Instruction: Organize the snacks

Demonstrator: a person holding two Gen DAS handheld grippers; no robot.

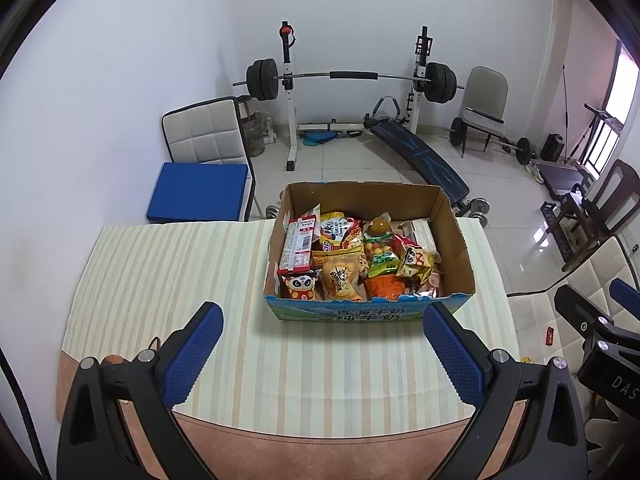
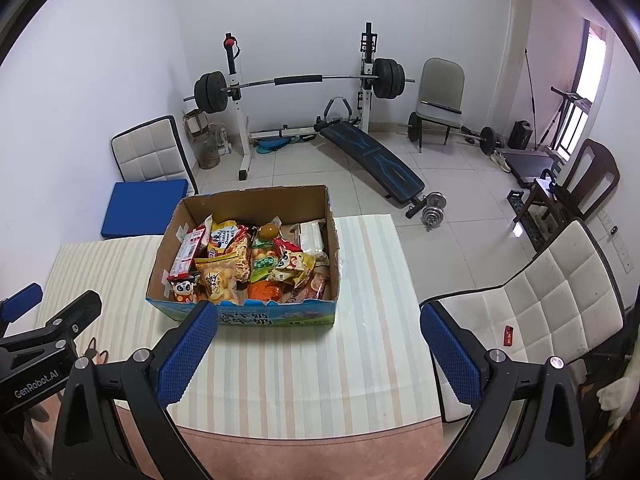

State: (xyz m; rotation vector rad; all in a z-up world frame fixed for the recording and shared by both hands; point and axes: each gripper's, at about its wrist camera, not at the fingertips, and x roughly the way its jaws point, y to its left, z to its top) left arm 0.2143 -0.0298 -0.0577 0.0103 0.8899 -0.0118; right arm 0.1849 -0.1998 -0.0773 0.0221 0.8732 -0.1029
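Observation:
An open cardboard box [image 1: 456, 236] [image 2: 164, 252] stands on the striped tablecloth [image 1: 160, 272] [image 2: 360, 280], filled with several snack packets: a red carton [image 1: 298, 246], a panda packet [image 1: 298, 286], a yellow bun bag [image 1: 340, 278], an orange packet [image 1: 386, 286]. My left gripper [image 1: 324, 316] hovers open in front of the box, nothing between its blue pads. My right gripper [image 2: 316, 314] is open too, near the box's front right corner, holding nothing. Each gripper shows at the edge of the other's view.
A white padded chair [image 2: 540, 304] stands right of the table. Another chair with a blue cushion [image 1: 198, 196] is behind the table on the left. A barbell rack [image 1: 348, 80], sit-up bench [image 2: 372, 160] and dumbbells [image 2: 434, 206] fill the tiled floor beyond. A small red item [image 2: 508, 335] lies on the chair seat.

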